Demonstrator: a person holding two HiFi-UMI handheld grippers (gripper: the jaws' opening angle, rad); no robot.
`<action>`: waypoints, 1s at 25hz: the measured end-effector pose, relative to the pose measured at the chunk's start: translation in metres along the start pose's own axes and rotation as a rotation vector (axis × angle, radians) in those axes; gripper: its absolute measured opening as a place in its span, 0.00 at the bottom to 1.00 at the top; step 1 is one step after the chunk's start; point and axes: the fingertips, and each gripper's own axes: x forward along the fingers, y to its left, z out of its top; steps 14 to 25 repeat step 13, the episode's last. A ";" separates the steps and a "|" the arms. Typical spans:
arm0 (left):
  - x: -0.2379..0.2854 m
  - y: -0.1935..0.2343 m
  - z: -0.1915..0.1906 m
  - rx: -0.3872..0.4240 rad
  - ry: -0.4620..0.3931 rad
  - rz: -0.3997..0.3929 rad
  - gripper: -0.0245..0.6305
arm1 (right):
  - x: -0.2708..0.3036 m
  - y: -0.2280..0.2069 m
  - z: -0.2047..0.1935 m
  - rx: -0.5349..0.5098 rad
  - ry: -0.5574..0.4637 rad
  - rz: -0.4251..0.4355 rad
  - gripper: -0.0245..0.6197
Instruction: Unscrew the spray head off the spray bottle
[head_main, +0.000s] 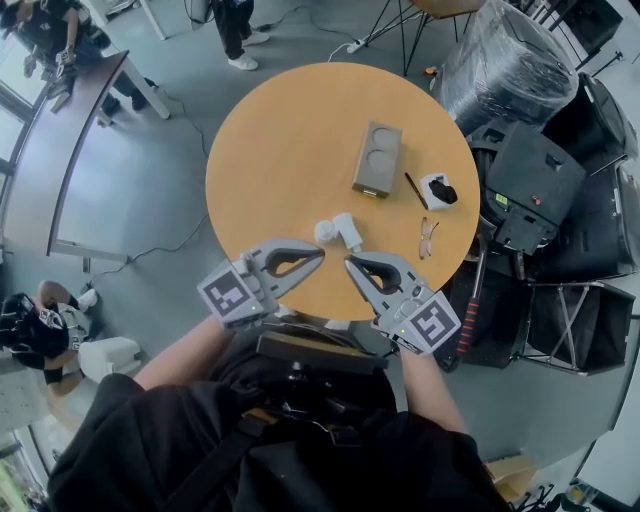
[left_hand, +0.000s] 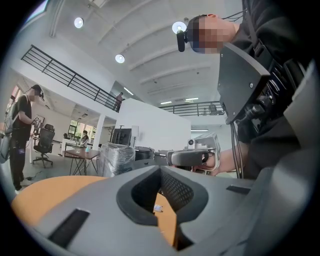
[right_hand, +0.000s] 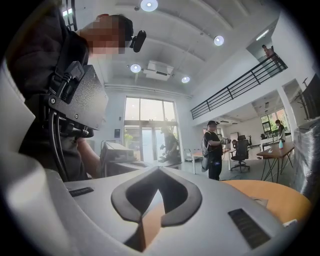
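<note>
hovering shut and empty: left tool (head_main: 319, 256) and right tool (head_main: 350, 263).

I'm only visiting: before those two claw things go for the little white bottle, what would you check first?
1. Spray bottle in easy range: ok, it lies on the round table just ahead of both grippers.
2. Left gripper empty: ok, jaws together on nothing.
3. Right gripper empty: ok, jaws together on nothing.
4. Jaws wide enough to take the bottle: not ok, both are shut.
5. Spray head on the bottle or off: cannot tell, too small in the head view.
6. Clutter near the bottle: ok, the eyeglasses and grey box lie apart from it.
</note>
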 end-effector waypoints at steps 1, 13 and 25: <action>0.000 0.000 0.001 0.000 0.000 0.000 0.07 | 0.001 0.001 0.000 -0.002 0.006 0.001 0.05; -0.003 -0.003 0.000 -0.001 0.011 -0.001 0.07 | 0.002 0.004 0.000 -0.003 0.011 -0.002 0.05; -0.003 -0.003 0.000 -0.001 0.011 -0.001 0.07 | 0.002 0.004 0.000 -0.003 0.011 -0.002 0.05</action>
